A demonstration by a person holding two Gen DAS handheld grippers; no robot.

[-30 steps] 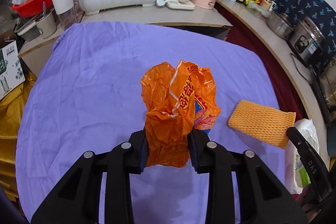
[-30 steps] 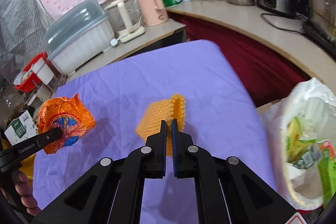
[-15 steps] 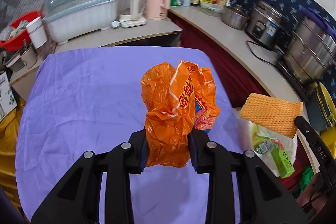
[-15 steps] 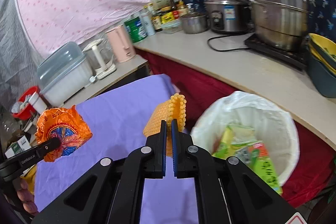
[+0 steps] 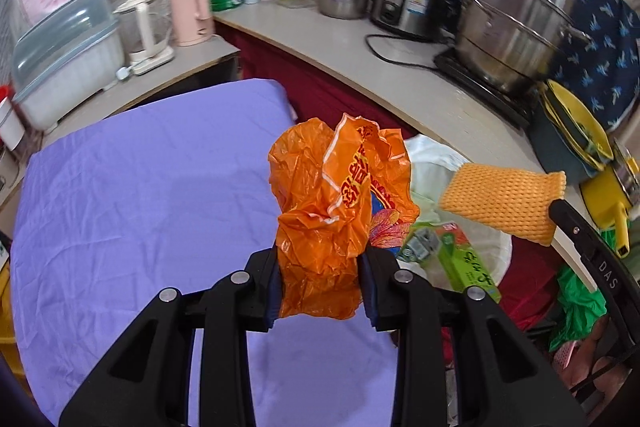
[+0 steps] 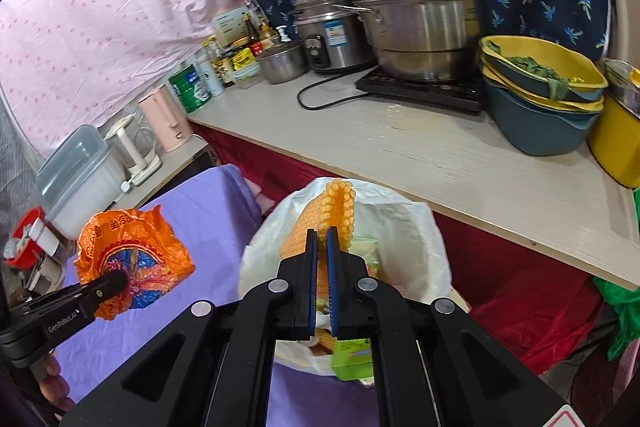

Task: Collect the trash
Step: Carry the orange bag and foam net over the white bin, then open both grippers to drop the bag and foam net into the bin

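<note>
My left gripper [image 5: 320, 267] is shut on a crumpled orange plastic bag [image 5: 340, 203] and holds it above the right edge of the purple table [image 5: 140, 195]. The bag also shows in the right wrist view [image 6: 132, 259]. My right gripper [image 6: 320, 239] is shut on a yellow foam net sleeve [image 6: 332, 215] and holds it over the white-lined trash bin [image 6: 408, 227]. In the left wrist view the sleeve [image 5: 504, 199] hangs above the bin [image 5: 480, 255], which holds a green box [image 5: 464, 259].
A counter [image 6: 460, 155] behind the bin carries a steel steamer pot [image 6: 416, 3], a rice cooker [image 6: 332, 31], stacked yellow and blue bowls [image 6: 540, 99] and bottles. A pink kettle [image 5: 190, 11] and a lidded dish rack [image 5: 68, 51] stand beyond the table.
Both grippers have swung right, away from the table, each with its piece of trash. The foam sleeve went from the table's right side to over the bin. The orange bag reached the table's edge.
</note>
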